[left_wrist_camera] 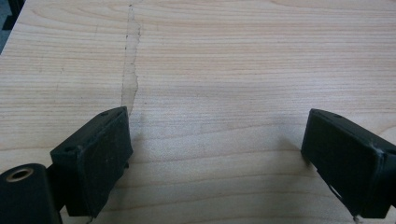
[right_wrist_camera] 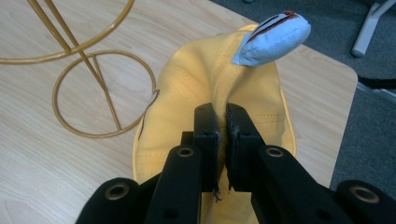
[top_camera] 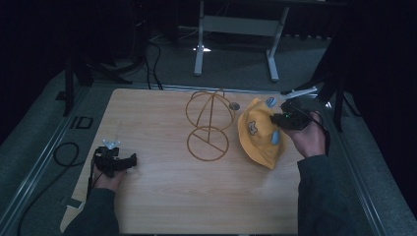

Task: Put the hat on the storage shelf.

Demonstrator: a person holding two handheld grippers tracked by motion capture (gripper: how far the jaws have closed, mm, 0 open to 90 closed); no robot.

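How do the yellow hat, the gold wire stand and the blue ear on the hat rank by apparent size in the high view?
1. Gold wire stand and yellow hat: they look alike in overall extent, so I won't rank them; the stand is only thin wire.
2. Blue ear: plainly smallest.

right gripper [right_wrist_camera: 222, 122] jaws pinched on a fold of yellow hat [right_wrist_camera: 187, 98], blue ear [right_wrist_camera: 273, 39] up top, gold wire stand [right_wrist_camera: 93, 74] left on table [right_wrist_camera: 42, 154]

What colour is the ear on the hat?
Light blue ear on a yellow hat, clearest in the right gripper view.
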